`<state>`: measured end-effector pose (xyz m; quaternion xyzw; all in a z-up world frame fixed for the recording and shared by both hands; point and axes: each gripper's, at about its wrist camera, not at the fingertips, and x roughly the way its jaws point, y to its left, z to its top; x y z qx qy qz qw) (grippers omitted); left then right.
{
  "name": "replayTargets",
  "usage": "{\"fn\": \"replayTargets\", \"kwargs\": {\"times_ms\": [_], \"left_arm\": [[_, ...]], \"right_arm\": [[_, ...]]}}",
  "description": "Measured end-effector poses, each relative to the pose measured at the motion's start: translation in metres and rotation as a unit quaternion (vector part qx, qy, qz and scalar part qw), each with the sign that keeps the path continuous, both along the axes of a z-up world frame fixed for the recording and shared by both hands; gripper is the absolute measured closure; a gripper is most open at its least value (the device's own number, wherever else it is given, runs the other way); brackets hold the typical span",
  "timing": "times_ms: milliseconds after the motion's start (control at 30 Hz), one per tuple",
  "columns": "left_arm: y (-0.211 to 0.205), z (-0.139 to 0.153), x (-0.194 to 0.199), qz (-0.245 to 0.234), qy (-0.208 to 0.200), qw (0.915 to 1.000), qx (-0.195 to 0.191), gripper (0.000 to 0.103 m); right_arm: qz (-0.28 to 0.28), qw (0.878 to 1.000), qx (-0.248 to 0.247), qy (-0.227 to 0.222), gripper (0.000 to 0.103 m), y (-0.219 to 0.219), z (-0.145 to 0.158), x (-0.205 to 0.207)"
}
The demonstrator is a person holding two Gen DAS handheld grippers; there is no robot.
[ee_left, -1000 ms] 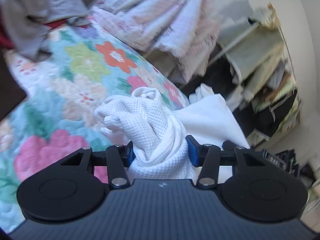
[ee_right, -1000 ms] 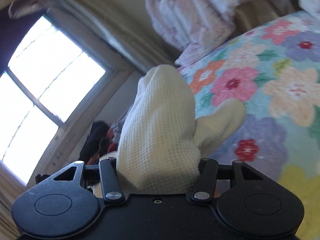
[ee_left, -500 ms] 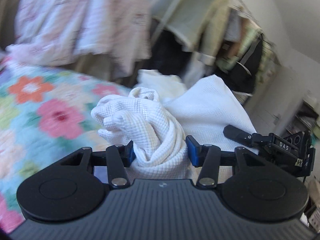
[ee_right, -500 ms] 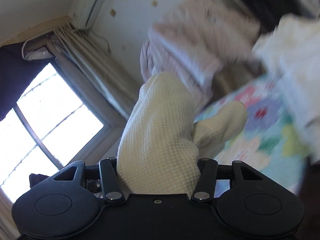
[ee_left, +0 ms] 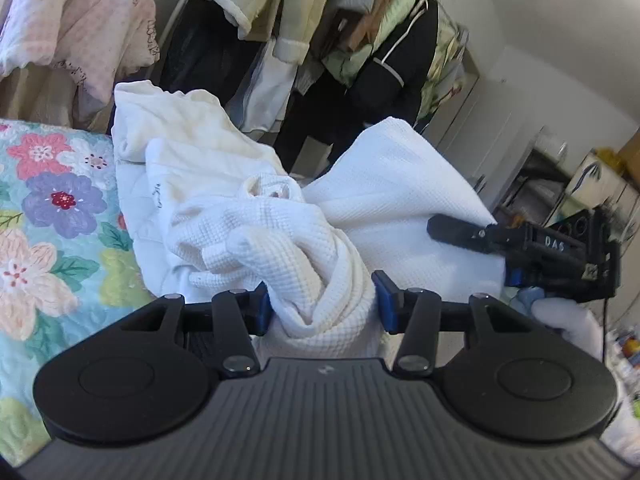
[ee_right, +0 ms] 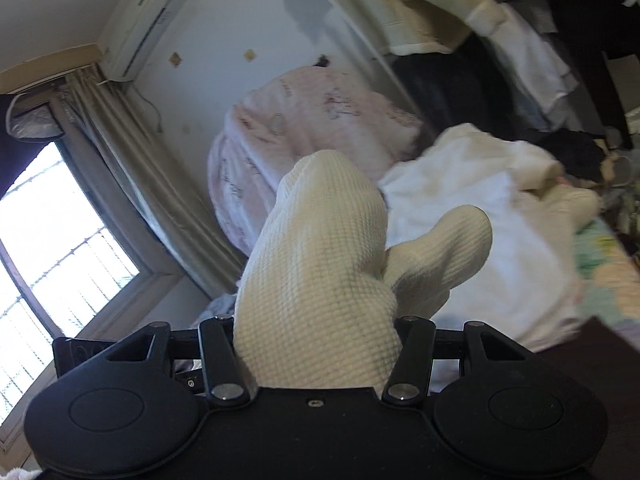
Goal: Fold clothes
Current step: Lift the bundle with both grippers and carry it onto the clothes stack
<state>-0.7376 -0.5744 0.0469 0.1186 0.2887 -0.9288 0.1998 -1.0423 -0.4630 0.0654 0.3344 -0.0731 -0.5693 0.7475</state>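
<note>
Left gripper (ee_left: 322,306): blue-padded jaws pressed in on a bunched twist of the white waffle-knit cotton garment (ee_left: 288,256), fabric filling the gap between the pads. Right gripper (ee_right: 320,344): jaws likewise clamped on a thick fold of the same garment, which rises from between the fingers in two rounded lobes (it looks cream in this light).

Seen from the left wrist, the garment spreads from the left gripper in a taut white sheet toward the right gripper (ee_left: 520,248), whose black fingers pinch its far edge. Garment hangs between the two grippers, above the floral quilted bedspread (ee_left: 52,220).

Just beyond the garment, a crumpled cream sweatshirt (ee_left: 180,140) lies at the bedspread's edge. Behind it, a crowded rack of hanging coats (ee_left: 340,20). A pink printed quilt bundle (ee_right: 312,120) sits left of the sweatshirt; farther left, a bright window with beige curtain (ee_right: 132,168).
</note>
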Motion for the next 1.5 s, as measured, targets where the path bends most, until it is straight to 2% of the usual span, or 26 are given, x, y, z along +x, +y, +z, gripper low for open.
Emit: {"fn": "replayTargets", "kwargs": {"times_ms": [133, 267, 467, 567, 667, 733, 833, 933, 1000, 1067, 1100, 1167, 1333, 1433, 1500], "left_arm": [[0.007, -0.01, -0.023, -0.007, -0.023, 0.9997, -0.001, 0.055], [0.015, -0.012, -0.039, 0.003, -0.083, 0.9961, -0.029, 0.055], [0.011, -0.055, -0.056, 0.018, -0.15, 0.9883, 0.018, 0.055], [0.004, -0.065, -0.056, 0.027, -0.156, 0.9863, 0.046, 0.051], [0.002, -0.063, -0.055, 0.036, -0.145, 0.9856, 0.079, 0.049], [0.007, -0.057, -0.056, 0.032, -0.138, 0.9874, 0.07, 0.049], [0.016, -0.057, -0.062, 0.019, -0.148, 0.9877, 0.046, 0.049], [0.019, -0.075, -0.07, 0.007, -0.169, 0.9834, 0.067, 0.047], [0.023, -0.091, -0.069, 0.0, -0.178, 0.9814, 0.072, 0.046], [0.023, -0.099, -0.065, 0.001, -0.178, 0.9804, 0.084, 0.046], [0.022, -0.099, -0.063, 0.002, -0.175, 0.9805, 0.09, 0.046], [0.024, -0.095, -0.063, 0.002, -0.178, 0.9805, 0.082, 0.046], [0.031, -0.085, -0.067, 0.002, -0.183, 0.9819, 0.049, 0.049], [0.033, -0.078, -0.063, 0.009, -0.16, 0.986, 0.047, 0.057], [0.034, -0.074, -0.061, 0.013, -0.151, 0.987, 0.055, 0.057]], "right_arm": [[-0.011, 1.0, 0.002, -0.021, 0.045, 0.004, -0.024, -0.03], [-0.005, 0.999, 0.009, -0.05, 0.045, -0.001, -0.045, -0.047], [-0.027, 0.995, 0.081, -0.054, 0.045, -0.007, -0.092, -0.062], [-0.037, 0.994, 0.096, -0.046, 0.045, -0.007, -0.107, -0.064], [-0.043, 0.993, 0.084, -0.065, 0.045, 0.002, -0.108, -0.067], [-0.046, 0.993, 0.073, -0.079, 0.045, 0.008, -0.107, -0.07], [-0.052, 0.995, 0.066, -0.053, 0.045, 0.02, -0.097, -0.07], [-0.083, 0.992, 0.082, -0.039, 0.045, 0.028, -0.101, -0.08], [-0.096, 0.99, 0.105, -0.016, 0.045, 0.028, -0.104, -0.082], [-0.107, 0.984, 0.133, 0.051, 0.041, 0.027, -0.106, -0.075], [-0.109, 0.981, 0.142, 0.078, 0.041, 0.028, -0.106, -0.071], [-0.11, 0.979, 0.136, 0.102, 0.04, 0.036, -0.105, -0.066], [-0.118, 0.981, 0.124, 0.094, 0.038, 0.046, -0.102, -0.068], [-0.113, 0.985, 0.112, 0.072, 0.041, 0.049, -0.097, -0.071], [-0.106, 0.987, 0.107, 0.055, 0.043, 0.05, -0.094, -0.076]]}}
